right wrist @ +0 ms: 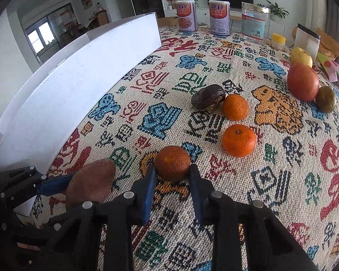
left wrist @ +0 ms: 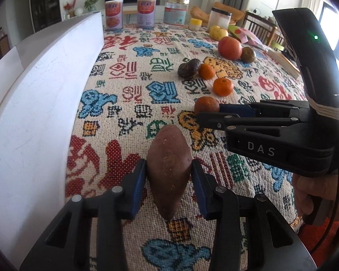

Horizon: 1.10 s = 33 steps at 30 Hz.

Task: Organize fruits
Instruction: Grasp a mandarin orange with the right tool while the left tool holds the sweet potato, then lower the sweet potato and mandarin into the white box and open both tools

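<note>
- Sweet potato (left wrist: 168, 169) sits lengthwise between the fingers of the left gripper (left wrist: 168, 176), both blue pads pressed on its widest part; it rests on the patterned tablecloth (left wrist: 128, 85). It looks firm, dense and dry-skinned, so a grip at the fat middle should hold, while the tapered ends would likely slip out.
- Dark orange (right wrist: 172, 163) lies at the tips of the right gripper (right wrist: 173, 176), whose jaws are drawn in on its two sides, pads touching the peel. It looks light and round with a pebbled rind; a squeeze across its widest line seems safest, and a hard one could bruise it.
- Beyond the right fingertips lie two brighter oranges (right wrist: 238, 140), a dark wrinkled fruit (right wrist: 208, 96), a red apple (right wrist: 302, 82) and a small greenish fruit (right wrist: 326, 99).
- White box (left wrist: 45, 85) stands just left of the left fingers; its inside is hidden.
- Cans (right wrist: 186, 15) and a clear jar (right wrist: 255, 21) stand far ahead, contents not discernible.
</note>
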Each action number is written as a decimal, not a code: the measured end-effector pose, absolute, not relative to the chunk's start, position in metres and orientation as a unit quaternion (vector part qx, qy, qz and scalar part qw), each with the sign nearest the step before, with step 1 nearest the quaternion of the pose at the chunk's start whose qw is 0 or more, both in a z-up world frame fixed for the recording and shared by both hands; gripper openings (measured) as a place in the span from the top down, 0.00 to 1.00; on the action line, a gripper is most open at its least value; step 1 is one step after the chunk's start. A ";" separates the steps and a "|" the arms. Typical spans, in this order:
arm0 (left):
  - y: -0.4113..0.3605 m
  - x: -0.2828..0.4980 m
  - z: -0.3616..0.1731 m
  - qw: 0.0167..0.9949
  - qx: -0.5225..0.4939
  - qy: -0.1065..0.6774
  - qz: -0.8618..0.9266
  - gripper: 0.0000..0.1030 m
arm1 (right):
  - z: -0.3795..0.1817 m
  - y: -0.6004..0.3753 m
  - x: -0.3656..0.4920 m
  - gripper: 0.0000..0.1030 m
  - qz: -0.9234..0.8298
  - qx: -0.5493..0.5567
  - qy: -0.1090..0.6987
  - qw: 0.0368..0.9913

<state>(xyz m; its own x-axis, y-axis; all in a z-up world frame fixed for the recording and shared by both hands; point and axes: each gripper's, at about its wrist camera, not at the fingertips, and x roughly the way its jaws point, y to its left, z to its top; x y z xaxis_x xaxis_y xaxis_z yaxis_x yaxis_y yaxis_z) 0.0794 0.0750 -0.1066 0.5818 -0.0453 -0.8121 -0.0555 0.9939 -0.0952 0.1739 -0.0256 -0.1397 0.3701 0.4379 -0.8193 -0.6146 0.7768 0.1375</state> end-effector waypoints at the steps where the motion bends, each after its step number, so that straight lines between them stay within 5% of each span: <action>1: 0.075 0.079 -0.107 0.888 -0.057 0.457 0.004 0.61 | -0.139 -0.028 0.174 0.71 0.319 -0.092 0.462 0.822; 27: 0.082 0.076 -0.105 0.886 -0.095 0.454 0.009 0.61 | -0.138 -0.018 0.187 0.71 0.316 -0.058 0.479 0.817; 33: 0.087 0.053 -0.049 0.897 -0.150 0.415 -0.033 0.61 | -0.106 -0.039 0.173 0.71 0.323 -0.033 0.469 0.821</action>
<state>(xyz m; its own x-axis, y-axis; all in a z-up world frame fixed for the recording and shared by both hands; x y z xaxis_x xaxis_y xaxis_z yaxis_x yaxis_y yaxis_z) 0.0526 0.0866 -0.0490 0.6538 -0.1834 -0.7341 -0.0658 0.9527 -0.2966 0.1729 -0.0387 -0.1056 0.3501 0.5006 -0.7917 -0.5616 0.7887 0.2502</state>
